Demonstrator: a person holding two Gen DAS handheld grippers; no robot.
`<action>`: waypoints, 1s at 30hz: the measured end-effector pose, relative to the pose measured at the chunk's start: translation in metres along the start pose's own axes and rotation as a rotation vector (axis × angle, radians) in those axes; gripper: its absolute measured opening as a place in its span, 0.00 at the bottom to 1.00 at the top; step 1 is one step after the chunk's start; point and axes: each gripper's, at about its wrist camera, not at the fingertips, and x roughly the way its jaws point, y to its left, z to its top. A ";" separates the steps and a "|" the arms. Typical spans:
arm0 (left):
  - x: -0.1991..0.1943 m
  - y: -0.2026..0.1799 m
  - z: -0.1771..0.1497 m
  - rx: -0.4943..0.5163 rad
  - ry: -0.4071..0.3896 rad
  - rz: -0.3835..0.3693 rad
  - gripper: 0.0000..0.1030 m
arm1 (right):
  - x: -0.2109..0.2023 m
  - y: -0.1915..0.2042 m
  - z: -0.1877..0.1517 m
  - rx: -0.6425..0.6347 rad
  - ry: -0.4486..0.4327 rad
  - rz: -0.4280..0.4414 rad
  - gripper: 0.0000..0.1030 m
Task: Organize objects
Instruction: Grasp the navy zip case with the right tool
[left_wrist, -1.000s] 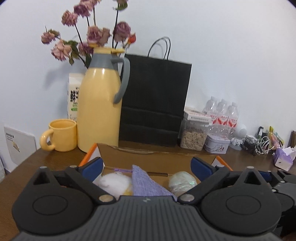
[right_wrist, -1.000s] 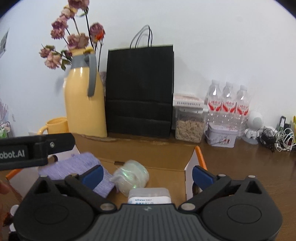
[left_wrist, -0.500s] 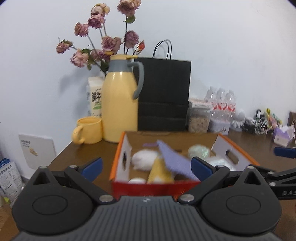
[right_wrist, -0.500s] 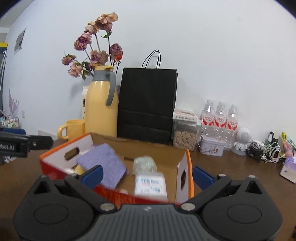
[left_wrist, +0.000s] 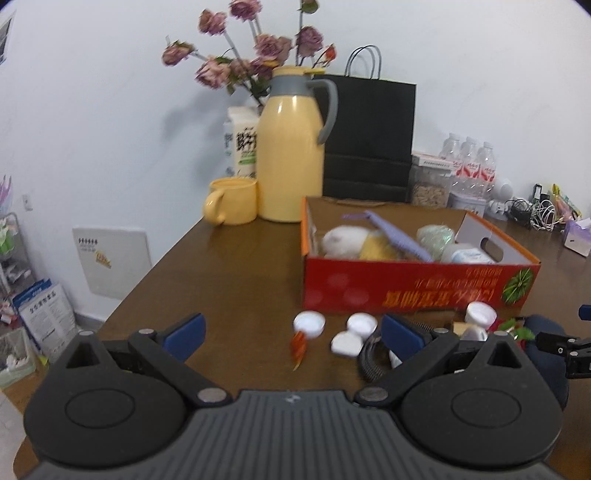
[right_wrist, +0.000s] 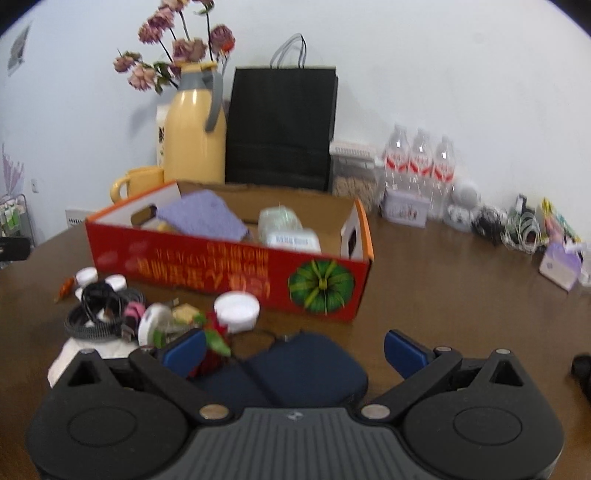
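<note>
Right wrist view: red box (right_wrist: 229, 273) partly filled, caps and cables (right_wrist: 99, 310) left on surface (right_wrist: 443, 295); both tools spread wide, empty.

one red box (left_wrist: 406, 284), three water bottles (right_wrist: 421, 158), one mug (left_wrist: 231, 201)

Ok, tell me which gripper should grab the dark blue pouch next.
Right. The right gripper is open with the dark blue pouch directly between its fingers. The left gripper, also open, faces the white caps; the pouch lies off to its right.
</note>
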 end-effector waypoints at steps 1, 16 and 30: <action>-0.002 0.003 -0.003 -0.006 0.006 0.001 1.00 | 0.003 0.001 -0.002 0.007 0.016 0.000 1.00; 0.018 0.027 -0.019 -0.051 0.078 0.033 1.00 | 0.028 0.001 -0.010 0.064 0.128 -0.015 1.00; 0.052 0.020 -0.019 -0.027 0.112 0.047 1.00 | 0.019 -0.019 -0.025 0.067 0.094 0.057 0.74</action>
